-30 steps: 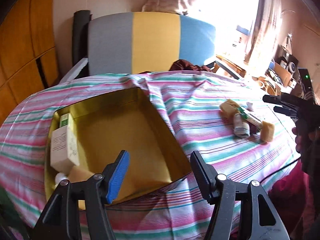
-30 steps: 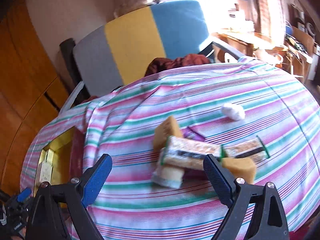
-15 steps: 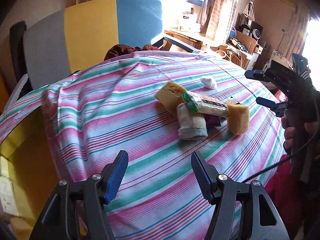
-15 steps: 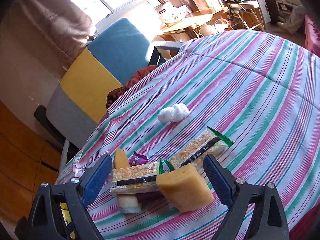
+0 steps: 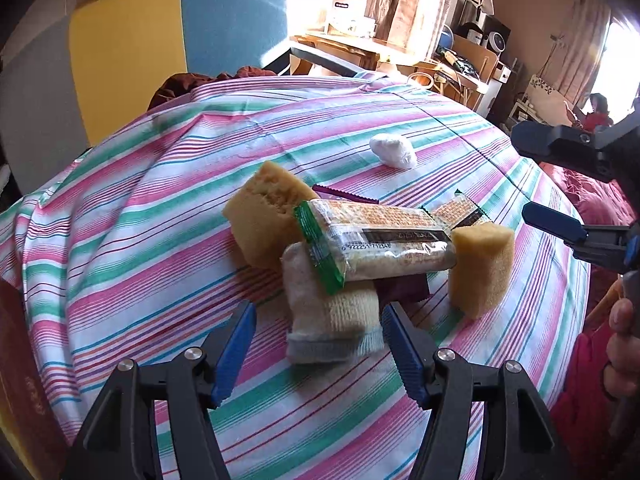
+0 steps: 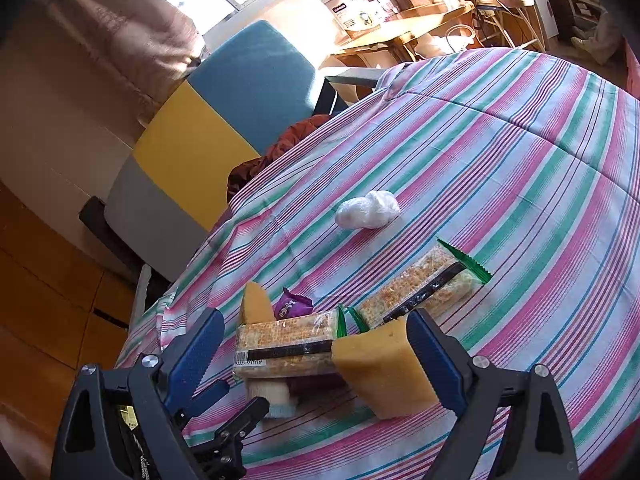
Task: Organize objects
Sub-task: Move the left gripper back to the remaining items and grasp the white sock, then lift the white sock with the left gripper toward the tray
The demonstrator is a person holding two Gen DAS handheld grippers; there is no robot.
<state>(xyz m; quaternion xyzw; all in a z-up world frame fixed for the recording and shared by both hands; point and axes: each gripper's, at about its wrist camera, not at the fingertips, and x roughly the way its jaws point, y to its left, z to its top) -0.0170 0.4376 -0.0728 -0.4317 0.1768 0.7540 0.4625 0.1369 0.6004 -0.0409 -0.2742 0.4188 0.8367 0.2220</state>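
Note:
A pile lies on the striped tablecloth (image 5: 160, 200): a rolled beige sock (image 5: 332, 312), a cracker packet (image 5: 380, 244) across it, two yellow sponges (image 5: 268, 216) (image 5: 480, 268), a purple wrapper (image 5: 400, 286) and a second cracker packet (image 6: 428, 288). My left gripper (image 5: 318, 332) is open, its fingers either side of the sock's near end. My right gripper (image 6: 316, 352) is open, straddling the near sponge (image 6: 384, 368) and the first packet (image 6: 284, 348). A white wad (image 5: 394, 151) lies beyond the pile.
A grey, yellow and blue chair (image 5: 132, 48) stands behind the table with dark red cloth (image 5: 192, 84) on its seat. A dark red box edge (image 5: 20, 380) shows at the left. Cluttered furniture (image 5: 460, 60) stands by the window.
My left gripper has swung away from the gold box and closed in on the pile until its fingers flank the sock. My right gripper has moved nearer the sponge and the packets.

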